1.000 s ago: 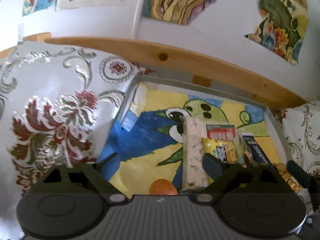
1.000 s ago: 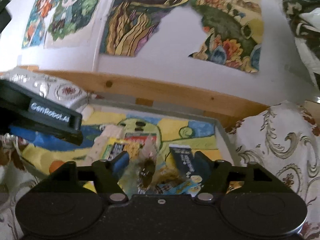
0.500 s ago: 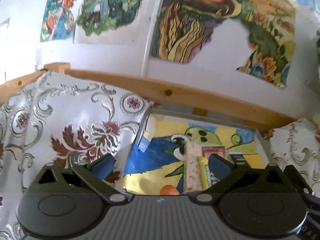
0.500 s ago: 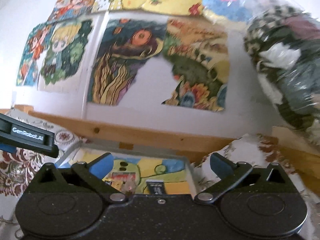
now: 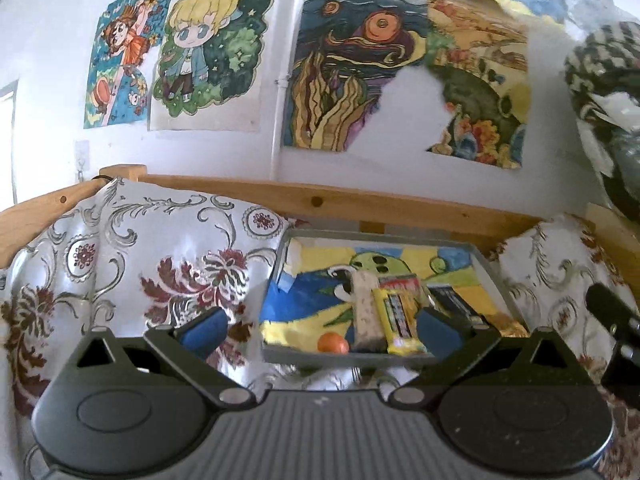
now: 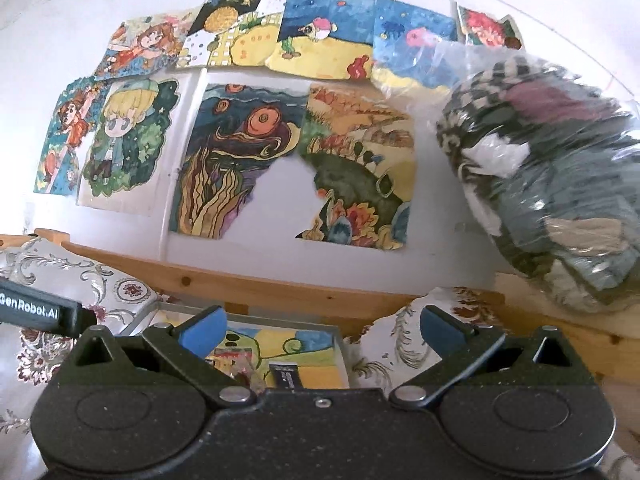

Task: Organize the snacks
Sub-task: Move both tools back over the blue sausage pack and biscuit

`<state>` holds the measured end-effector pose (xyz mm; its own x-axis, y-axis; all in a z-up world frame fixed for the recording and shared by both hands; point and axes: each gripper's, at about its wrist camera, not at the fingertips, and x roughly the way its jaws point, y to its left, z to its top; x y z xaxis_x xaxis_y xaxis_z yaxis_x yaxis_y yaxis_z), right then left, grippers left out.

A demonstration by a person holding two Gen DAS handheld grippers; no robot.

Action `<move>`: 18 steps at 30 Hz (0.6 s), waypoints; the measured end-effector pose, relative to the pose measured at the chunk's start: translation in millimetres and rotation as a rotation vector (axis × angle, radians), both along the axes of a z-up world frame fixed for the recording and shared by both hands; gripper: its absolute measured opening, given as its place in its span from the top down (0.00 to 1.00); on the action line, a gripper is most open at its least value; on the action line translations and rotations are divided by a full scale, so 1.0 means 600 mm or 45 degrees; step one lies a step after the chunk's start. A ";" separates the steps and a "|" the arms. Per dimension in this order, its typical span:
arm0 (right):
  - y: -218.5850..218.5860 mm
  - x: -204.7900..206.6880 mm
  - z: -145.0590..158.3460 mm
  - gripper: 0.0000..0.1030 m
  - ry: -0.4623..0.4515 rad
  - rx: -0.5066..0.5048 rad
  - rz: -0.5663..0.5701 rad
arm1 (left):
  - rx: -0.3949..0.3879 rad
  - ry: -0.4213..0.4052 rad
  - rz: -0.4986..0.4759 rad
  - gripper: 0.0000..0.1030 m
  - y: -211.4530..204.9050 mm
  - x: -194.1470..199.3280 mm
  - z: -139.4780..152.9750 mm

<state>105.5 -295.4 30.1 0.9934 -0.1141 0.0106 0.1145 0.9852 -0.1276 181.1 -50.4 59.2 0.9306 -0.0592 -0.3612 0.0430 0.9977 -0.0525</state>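
Snack bars: we see the pale grain bar [image 5: 366, 312] and the yellow-wrapped bar [image 5: 396, 320] lying side by side, long axes running from near edge to far edge of the grey tray [image 5: 280, 264].
Count: we count two bars, one dark packet [image 5: 456, 300], one orange ball [image 5: 333, 343].
Left tongs [image 5: 318, 326]: spread wide, holding nothing.
Right tongs [image 6: 320, 330]: spread wide, empty, raised over the tray.

A lived-in home bedroom: hand-painted cartoon drawings on paper [image 6: 128, 148] taped over a white wall, a pale pine bed rail [image 5: 360, 204], silvery damask bedding with maroon flowers [image 5: 160, 264], and a clear plastic bag stuffed with clothes [image 6: 552, 176].
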 end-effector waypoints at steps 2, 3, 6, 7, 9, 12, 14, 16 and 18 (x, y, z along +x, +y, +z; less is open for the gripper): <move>-0.003 -0.020 -0.005 0.01 0.012 0.006 -0.013 | 0.009 -0.008 -0.004 0.00 -0.001 -0.024 -0.007; -0.004 -0.029 -0.008 0.01 0.023 0.010 -0.019 | 0.007 -0.011 -0.004 0.00 0.000 -0.036 -0.010; -0.010 -0.053 -0.014 0.01 0.060 0.028 -0.044 | -0.015 -0.016 -0.007 0.00 0.004 -0.068 -0.023; -0.012 -0.060 -0.015 0.01 0.073 0.039 -0.053 | -0.017 -0.013 -0.008 0.00 0.005 -0.077 -0.027; -0.016 -0.075 -0.017 0.01 0.093 0.062 -0.070 | -0.014 -0.013 -0.009 0.00 0.008 -0.095 -0.034; -0.018 -0.098 -0.021 0.01 0.135 0.097 -0.077 | -0.010 -0.016 -0.021 0.00 0.011 -0.121 -0.043; -0.016 -0.109 -0.026 0.01 0.170 0.107 -0.072 | 0.000 -0.016 -0.034 0.00 0.014 -0.134 -0.049; -0.010 -0.119 -0.032 0.01 0.208 0.109 -0.064 | 0.012 -0.014 -0.048 0.00 0.018 -0.146 -0.054; -0.004 -0.129 -0.039 0.01 0.248 0.110 -0.054 | 0.019 -0.012 -0.052 0.00 0.023 -0.157 -0.060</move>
<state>28.4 -297.6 7.0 0.9700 -0.1477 -0.1931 0.1373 0.9883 -0.0665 87.1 -36.8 22.9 0.9310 -0.0921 -0.3532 0.0843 0.9957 -0.0374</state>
